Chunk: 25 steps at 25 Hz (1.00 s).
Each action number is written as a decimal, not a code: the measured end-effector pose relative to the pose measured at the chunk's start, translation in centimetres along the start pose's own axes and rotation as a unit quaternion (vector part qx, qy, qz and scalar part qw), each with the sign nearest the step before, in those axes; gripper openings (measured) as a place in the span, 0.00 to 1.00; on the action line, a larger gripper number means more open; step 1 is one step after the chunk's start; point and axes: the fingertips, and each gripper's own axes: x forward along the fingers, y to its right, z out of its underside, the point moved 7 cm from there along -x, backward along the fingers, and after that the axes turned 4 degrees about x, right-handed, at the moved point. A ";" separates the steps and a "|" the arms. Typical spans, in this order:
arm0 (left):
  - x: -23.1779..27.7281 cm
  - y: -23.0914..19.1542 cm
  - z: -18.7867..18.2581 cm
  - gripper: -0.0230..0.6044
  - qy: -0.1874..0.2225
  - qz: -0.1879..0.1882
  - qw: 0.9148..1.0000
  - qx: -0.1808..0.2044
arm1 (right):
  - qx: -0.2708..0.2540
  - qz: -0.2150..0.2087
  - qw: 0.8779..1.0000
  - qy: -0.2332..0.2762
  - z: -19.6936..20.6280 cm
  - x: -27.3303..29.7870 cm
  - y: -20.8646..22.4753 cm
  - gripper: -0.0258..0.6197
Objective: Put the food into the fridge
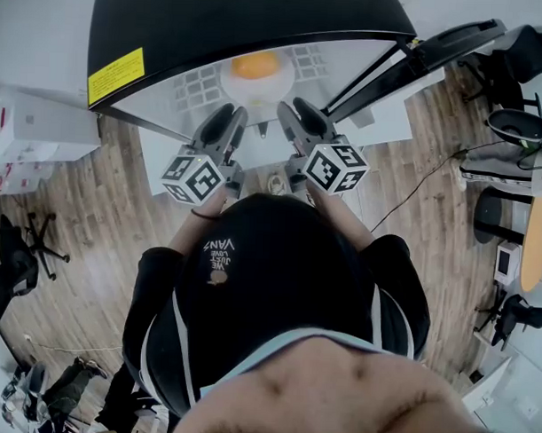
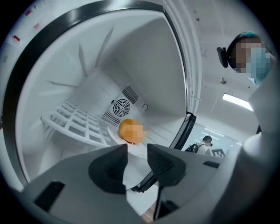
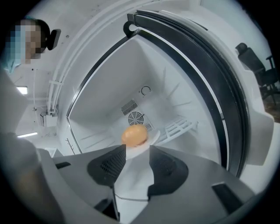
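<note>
A round orange bun (image 1: 255, 65) lies on a white plate (image 1: 229, 85) inside the open fridge (image 1: 216, 23), which is black outside and white inside. The left gripper view has the bun (image 2: 130, 130) just beyond my left gripper (image 2: 136, 155), whose jaws stand apart with nothing between them. My right gripper (image 3: 138, 155) is also open, with the bun (image 3: 134, 135) and plate rim (image 3: 154, 138) a little past its tips. From the head view, the left gripper (image 1: 228, 123) and right gripper (image 1: 298, 116) sit side by side at the fridge mouth.
A white wire shelf (image 2: 74, 120) and a fan vent (image 2: 121, 106) sit at the back of the fridge. The fridge door (image 1: 437, 44) swings out to the right. Wooden floor, white boxes (image 1: 30, 132) and office chairs (image 1: 522, 131) surround me.
</note>
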 end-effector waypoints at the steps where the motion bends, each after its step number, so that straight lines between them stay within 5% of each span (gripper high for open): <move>1: -0.1 -0.1 0.1 0.22 -0.002 -0.005 1.000 0.012 | -0.010 0.002 1.000 0.000 0.1 0.0 -0.1 0.31; 9: -0.2 0.2 0.4 0.22 -0.020 -0.013 0.996 0.091 | -0.121 0.022 0.992 -0.015 0.5 -0.1 -1.2 0.22; 17: -0.1 0.1 0.7 0.14 -0.022 -0.015 0.993 0.113 | -0.135 0.025 0.990 -0.025 0.8 0.3 -1.2 0.08; 25: 0.5 0.1 0.9 0.09 -0.030 -0.011 0.992 0.120 | -0.149 0.018 0.988 -0.036 0.9 0.8 -1.1 0.06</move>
